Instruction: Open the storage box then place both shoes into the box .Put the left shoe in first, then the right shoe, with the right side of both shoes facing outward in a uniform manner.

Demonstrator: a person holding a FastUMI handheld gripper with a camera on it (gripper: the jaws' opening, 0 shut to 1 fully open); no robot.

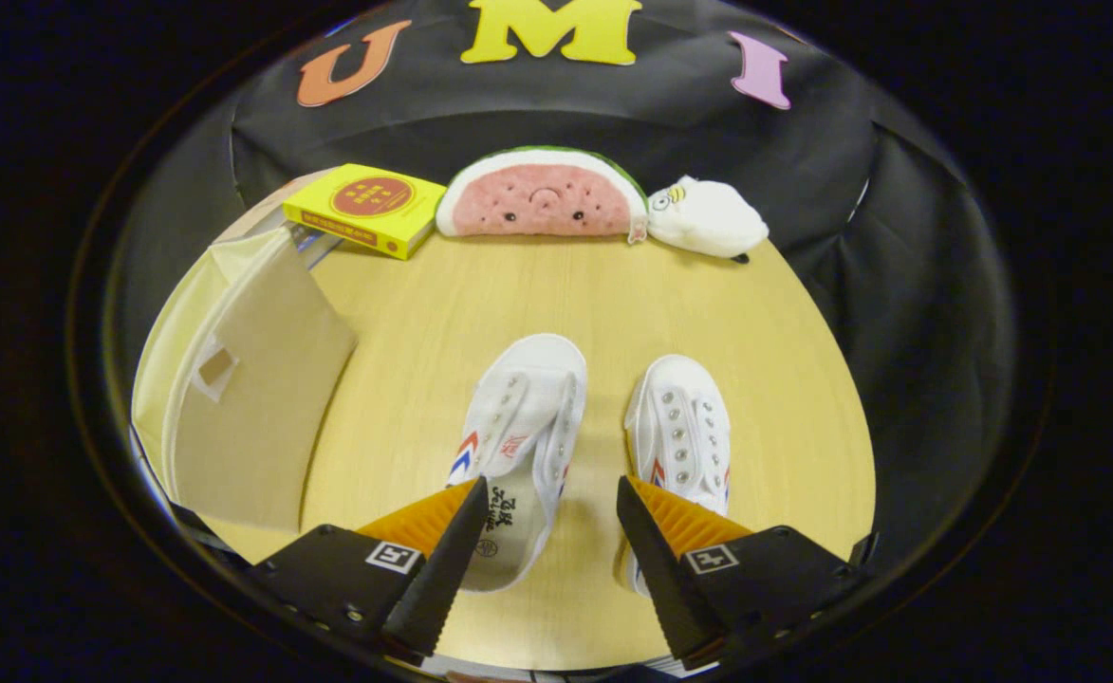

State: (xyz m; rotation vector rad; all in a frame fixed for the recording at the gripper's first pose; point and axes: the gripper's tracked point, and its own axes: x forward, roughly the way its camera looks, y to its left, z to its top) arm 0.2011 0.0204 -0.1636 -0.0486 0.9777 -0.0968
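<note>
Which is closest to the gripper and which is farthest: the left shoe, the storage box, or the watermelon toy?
From the open gripper:
1. Left shoe: heel between the fingers, toe pointing away.
2. Storage box: off to the left, its beige flap facing the shoes.
3. Watermelon toy: far across the table, against the back wall.

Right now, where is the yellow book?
In the gripper view, the yellow book lies at the table's far edge, beyond the open gripper, left of the watermelon plush.

bg: black cloth wall, creased | surface: light wood table | light: even, soft shadows
</note>
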